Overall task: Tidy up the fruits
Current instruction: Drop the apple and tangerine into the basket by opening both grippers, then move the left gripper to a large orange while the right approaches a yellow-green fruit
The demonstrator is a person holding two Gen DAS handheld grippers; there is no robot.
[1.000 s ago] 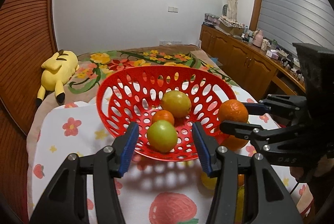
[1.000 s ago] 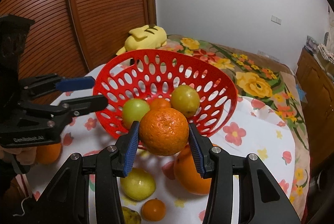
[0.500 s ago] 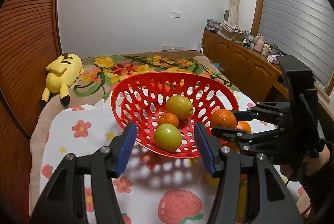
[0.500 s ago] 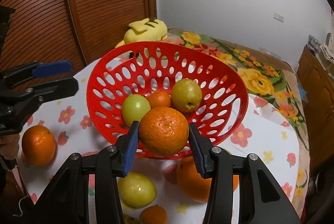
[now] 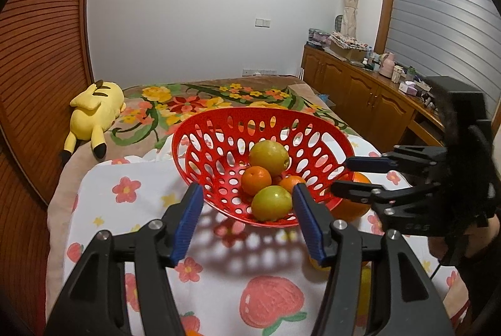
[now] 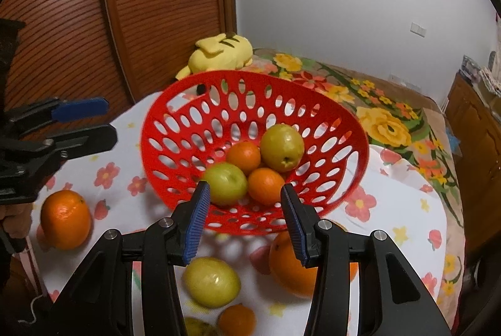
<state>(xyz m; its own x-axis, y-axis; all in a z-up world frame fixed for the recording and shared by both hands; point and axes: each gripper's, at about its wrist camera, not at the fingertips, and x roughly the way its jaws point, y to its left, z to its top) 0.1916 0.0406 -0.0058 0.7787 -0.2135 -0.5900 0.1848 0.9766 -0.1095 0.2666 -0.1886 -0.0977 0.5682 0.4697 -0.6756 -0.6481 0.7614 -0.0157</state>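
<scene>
Both the left gripper (image 5: 247, 223) and the right gripper (image 6: 244, 218) hover before the red basket (image 6: 175, 104) with jaws partly open and empty, probably because four fruits already lie inside it, while a large orange (image 6: 65, 218) and others wait on the surface.

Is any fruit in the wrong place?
Yes. Four fruits sit in the red basket, but others lie loose on the flowery cloth: an orange, a yellow fruit, a big orange and a small orange. Nothing looks spilled or broken.
</scene>
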